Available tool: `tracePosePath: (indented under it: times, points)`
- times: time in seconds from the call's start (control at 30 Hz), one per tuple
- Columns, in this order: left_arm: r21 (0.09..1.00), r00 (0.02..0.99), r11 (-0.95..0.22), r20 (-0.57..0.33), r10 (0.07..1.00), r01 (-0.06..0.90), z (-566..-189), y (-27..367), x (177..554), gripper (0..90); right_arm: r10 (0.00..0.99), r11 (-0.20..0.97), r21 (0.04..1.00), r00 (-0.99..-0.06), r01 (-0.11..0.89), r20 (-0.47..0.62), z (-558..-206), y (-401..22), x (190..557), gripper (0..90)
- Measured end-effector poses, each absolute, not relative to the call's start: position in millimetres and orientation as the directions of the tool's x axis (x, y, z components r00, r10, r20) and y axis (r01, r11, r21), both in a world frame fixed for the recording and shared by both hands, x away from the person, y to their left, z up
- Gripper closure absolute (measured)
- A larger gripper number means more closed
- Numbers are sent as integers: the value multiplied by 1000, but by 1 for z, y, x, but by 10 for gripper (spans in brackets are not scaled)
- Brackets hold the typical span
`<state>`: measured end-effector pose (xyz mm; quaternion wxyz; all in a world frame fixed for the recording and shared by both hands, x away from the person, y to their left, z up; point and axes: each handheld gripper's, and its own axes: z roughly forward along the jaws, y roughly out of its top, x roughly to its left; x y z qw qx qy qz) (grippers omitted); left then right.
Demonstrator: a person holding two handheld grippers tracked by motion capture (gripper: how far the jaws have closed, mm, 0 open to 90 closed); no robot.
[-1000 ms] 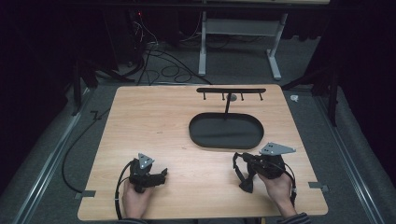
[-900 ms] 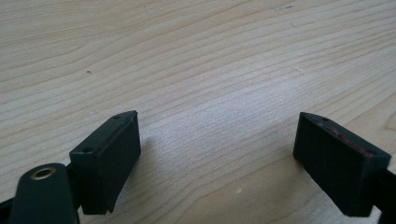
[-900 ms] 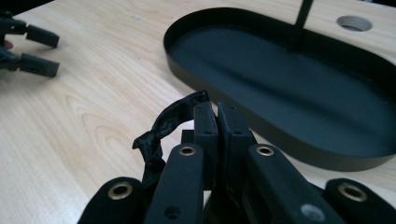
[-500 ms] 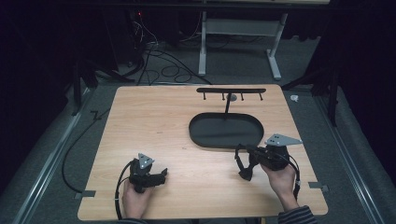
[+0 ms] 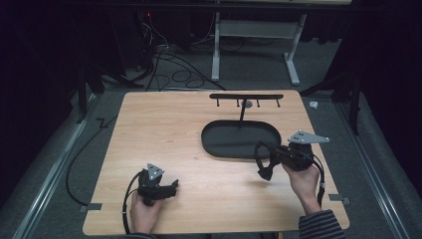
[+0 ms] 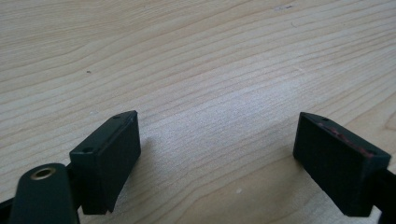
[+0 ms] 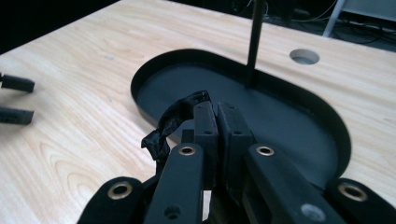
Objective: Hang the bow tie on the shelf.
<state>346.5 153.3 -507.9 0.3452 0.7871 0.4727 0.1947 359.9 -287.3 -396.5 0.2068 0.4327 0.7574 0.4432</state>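
The right claw (image 5: pixel 263 167), jaws closed on nothing, hovers at the lower right beside the black tray (image 5: pixel 226 147); the left claw (image 5: pixel 171 188) lies open on the bench (image 5: pixel 164 129), lower left.

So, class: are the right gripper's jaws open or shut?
Shut. In the right gripper view the right gripper shows its two pads pressed together, with no gap, above the black tray.
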Motion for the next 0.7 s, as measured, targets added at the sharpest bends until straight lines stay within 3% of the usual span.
tracePosePath:
  times: [0.7]
  points:
    - [728,477,-314,-20,879,610,-508,153,347,153,858,208,857,-508,471,71,-378,-289,388,887]
